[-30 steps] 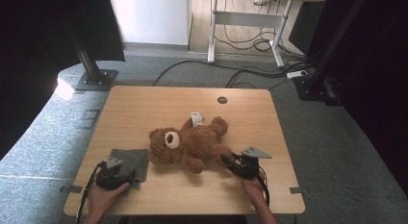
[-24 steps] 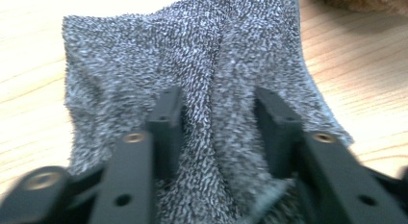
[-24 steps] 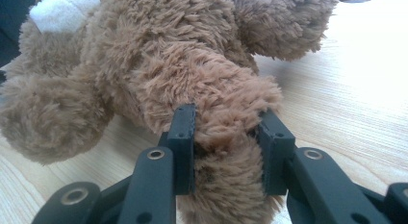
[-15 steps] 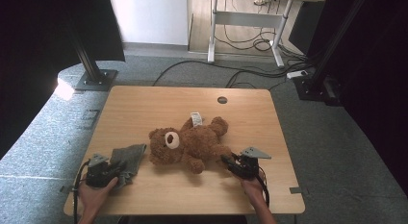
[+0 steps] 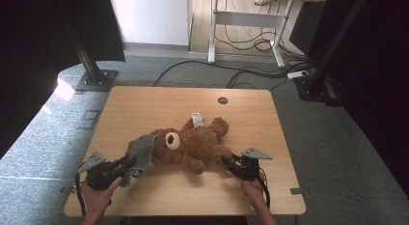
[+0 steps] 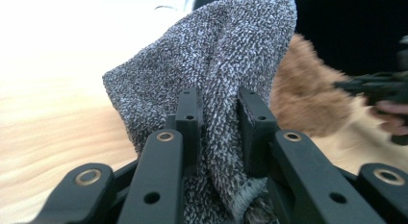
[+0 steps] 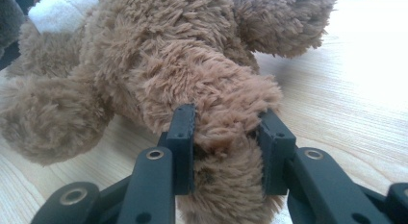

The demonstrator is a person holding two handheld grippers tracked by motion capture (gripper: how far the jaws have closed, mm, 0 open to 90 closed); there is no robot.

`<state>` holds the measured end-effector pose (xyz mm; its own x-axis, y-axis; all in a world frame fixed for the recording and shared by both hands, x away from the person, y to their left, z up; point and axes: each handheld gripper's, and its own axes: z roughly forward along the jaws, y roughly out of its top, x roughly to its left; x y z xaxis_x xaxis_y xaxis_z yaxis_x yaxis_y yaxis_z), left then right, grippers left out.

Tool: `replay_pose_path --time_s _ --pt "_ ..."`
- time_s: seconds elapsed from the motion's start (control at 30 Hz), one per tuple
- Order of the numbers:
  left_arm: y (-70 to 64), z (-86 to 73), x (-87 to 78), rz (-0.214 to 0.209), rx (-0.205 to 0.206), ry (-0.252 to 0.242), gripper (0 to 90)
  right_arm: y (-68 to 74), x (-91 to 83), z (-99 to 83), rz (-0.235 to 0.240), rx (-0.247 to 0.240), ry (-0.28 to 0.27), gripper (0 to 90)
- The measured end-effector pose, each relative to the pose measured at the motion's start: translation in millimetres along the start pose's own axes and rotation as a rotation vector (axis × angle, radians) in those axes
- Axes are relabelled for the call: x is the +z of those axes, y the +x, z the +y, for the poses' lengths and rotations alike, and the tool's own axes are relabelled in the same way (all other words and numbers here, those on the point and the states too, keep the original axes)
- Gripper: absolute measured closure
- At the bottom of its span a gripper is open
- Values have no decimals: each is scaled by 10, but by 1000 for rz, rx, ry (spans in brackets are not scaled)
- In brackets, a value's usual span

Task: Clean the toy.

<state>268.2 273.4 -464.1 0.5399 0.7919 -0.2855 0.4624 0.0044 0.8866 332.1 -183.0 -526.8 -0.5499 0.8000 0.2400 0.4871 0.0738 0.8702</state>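
While the right gripper pinches the bear by a leg, the left gripper lifts a pinched cloth at the bear's 9 o'clock. Next move, likely: drape it over the head.

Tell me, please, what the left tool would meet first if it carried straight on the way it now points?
Most likely the teddy bear's head: the left tool, shut on the grey cloth, points right at it, the cloth's far edge already at the bear's head.

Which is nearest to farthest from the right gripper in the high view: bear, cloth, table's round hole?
1. Bear: its limb is clamped in the right gripper.
2. Round hole: far table edge, straight ahead.
3. Cloth: far left, held by the left gripper.
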Motion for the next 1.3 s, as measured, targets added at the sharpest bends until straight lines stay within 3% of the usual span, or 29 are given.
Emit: replay_pose_path --time_s 0.1,0.27,0.4,0.5,0.8,0.97,1.07,1.3 --pt "-119 99 56 -39 16 -18 729 -2 5 -9 2 1 0 644" --pt "-348 302 237 -146 37 -47 728 -6 12 -9 4 8 -2 644" --pt "-549 399 565 -182 91 -18 728 -7 16 -5 6 11 -3 645" --pt "-631 424 843 -214 87 17 728 -9 20 1 6 14 -5 644" --pt "-930 515 1434 -246 141 104 727 -19 26 4 13 18 -10 645" --pt "-1222 420 1798 -278 199 185 727 -25 28 13 14 28 -22 649" --pt "-1333 333 1919 -290 220 219 726 -42 34 18 21 38 -29 658" --pt "-1351 151 2089 -258 233 273 726 -43 14 19 29 35 -33 674"
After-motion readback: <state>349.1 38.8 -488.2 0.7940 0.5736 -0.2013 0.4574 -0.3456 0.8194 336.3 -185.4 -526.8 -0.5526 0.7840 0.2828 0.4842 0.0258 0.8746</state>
